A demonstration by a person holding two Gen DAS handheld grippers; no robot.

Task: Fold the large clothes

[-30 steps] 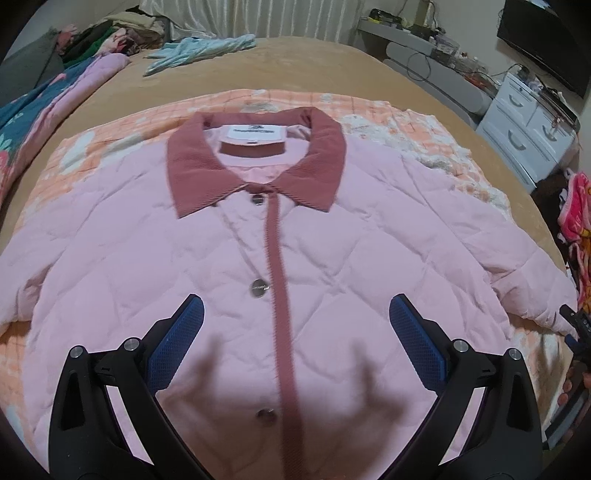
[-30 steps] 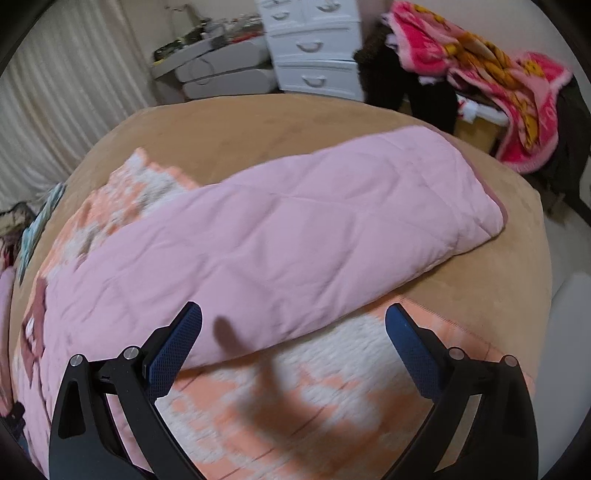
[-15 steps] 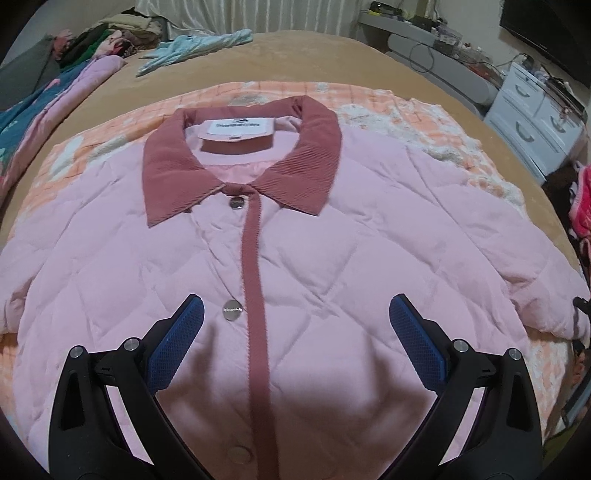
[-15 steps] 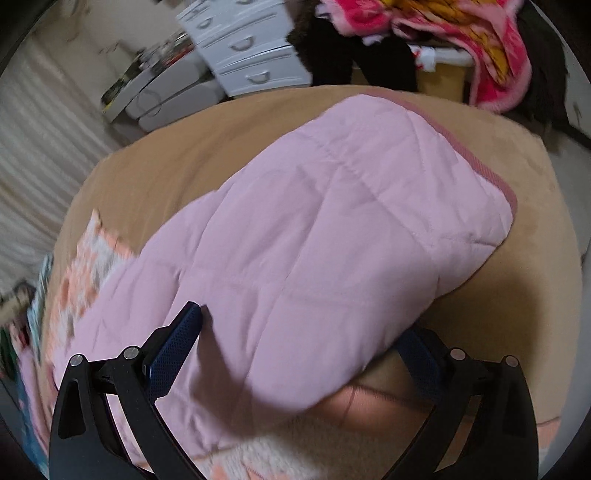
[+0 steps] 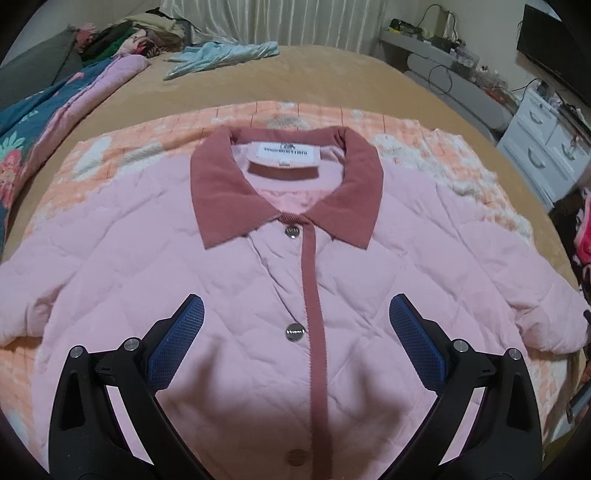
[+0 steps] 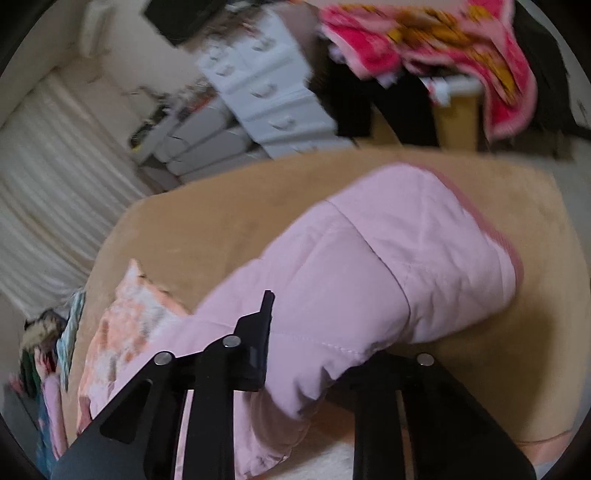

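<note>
Tan bedspread [image 5: 332, 81] under orange-and-white checked blanket [image 5: 424, 133]. Light blue garment [image 5: 221, 55] near far edge. Floral quilt [image 5: 33, 125] at left. White drawer chest [image 5: 546, 147], grey bench [image 5: 454, 85], pale curtain [image 5: 277, 18], pink-and-yellow blanket [image 6: 424, 40] beyond.

Pink quilted jacket [image 5: 229, 280] lies front up, buttoned, on an orange-and-white blanket [image 5: 413, 133] over a tan bedspread [image 5: 332, 77]. Darker pink collar [image 5: 221, 195] spread flat. Left gripper [image 5: 295, 314] above the jacket front, jaws wide apart, nothing between them.
</note>
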